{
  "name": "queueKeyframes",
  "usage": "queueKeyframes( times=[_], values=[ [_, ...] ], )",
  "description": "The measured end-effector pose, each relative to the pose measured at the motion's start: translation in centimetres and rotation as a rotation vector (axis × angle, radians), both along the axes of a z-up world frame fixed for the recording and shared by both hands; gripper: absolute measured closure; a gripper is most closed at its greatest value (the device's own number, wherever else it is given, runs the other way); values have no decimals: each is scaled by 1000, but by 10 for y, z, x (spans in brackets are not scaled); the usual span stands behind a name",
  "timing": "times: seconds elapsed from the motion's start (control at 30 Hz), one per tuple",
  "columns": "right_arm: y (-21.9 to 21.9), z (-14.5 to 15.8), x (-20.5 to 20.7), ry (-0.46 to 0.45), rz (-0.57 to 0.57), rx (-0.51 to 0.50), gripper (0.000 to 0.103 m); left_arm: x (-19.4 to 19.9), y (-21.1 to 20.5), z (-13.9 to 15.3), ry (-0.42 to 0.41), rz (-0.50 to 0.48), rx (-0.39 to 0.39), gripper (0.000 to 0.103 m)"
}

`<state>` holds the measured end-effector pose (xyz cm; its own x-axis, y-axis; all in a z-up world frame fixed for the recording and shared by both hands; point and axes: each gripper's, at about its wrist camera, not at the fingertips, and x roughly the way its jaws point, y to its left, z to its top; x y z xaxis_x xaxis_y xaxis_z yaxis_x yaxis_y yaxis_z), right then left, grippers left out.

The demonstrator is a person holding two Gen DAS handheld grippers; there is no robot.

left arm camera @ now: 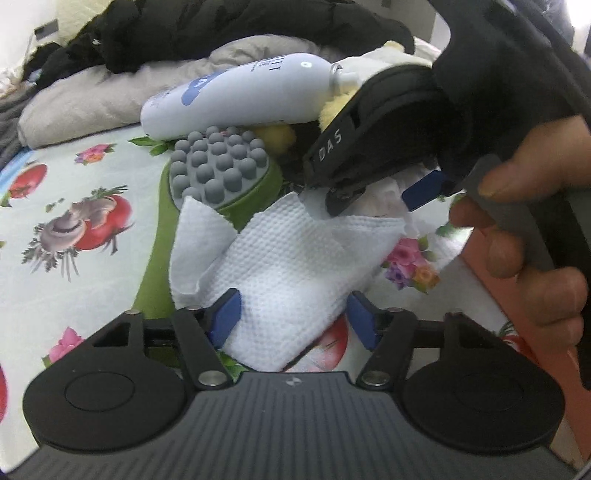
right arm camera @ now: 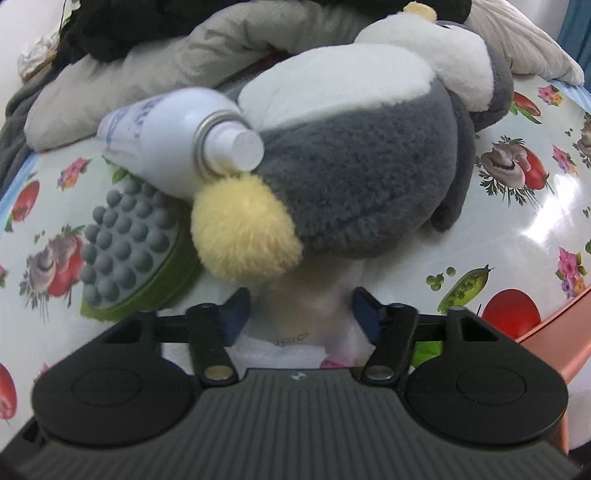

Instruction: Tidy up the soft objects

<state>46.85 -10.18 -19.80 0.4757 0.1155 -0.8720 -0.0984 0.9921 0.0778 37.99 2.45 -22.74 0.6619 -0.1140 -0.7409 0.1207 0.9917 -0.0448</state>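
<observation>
Nearest the left gripper (left arm camera: 293, 317), a white paper towel (left arm camera: 284, 266) lies crumpled on the flowered tablecloth (left arm camera: 92, 177), its near end reaching between the spread blue fingers (left arm camera: 227, 314); whether the pads press it cannot be told. Just beyond, the right gripper (left arm camera: 380, 192) comes down from the upper right, a hand (left arm camera: 532, 236) on its trigger, its tips at the towel's far edge. From the right wrist, the right gripper's fingers (right arm camera: 236, 314) stand apart with white cloth or paper between them, contact unclear. Left of the towel sits a green-rimmed brush with grey rubber knobs (left arm camera: 218, 166), touching it. Behind that a white spray can (left arm camera: 236, 96) lies on its side, its nozzle against a grey and white plush toy (right arm camera: 351, 177) with a yellow puff (right arm camera: 243, 229). Farther back lie a beige pillow (left arm camera: 92, 96) and dark clothing (left arm camera: 221, 29). Open tablecloth stretches to the left; the table's edge (left arm camera: 517, 295) runs close on the right.
</observation>
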Motion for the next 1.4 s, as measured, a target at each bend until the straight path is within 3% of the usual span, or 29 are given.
queueKeyframes(
  times=[0.1,0.13,0.23,0.67,1.1,1.23,1.4],
  values=[
    [-3,2,0,-3,1,13,55,-2,0,0,-18,27,34,69],
    [-3,3,-1,-6,2,14,56,-3,2,1,-19,37,32,83],
    [-3,9,-8,-7,8,28,65,-7,12,5,-3,66,-16,90],
    [2,27,-72,9,84,44,69,-91,36,37,-7,201,-159,91],
    [-13,49,-197,-16,202,72,69,-220,49,66,49,289,-227,91],
    [-24,51,-241,-54,230,78,69,-255,44,64,74,307,-237,90],
    [-38,38,-289,-18,235,102,69,-293,30,56,122,303,-241,90]
  ],
)
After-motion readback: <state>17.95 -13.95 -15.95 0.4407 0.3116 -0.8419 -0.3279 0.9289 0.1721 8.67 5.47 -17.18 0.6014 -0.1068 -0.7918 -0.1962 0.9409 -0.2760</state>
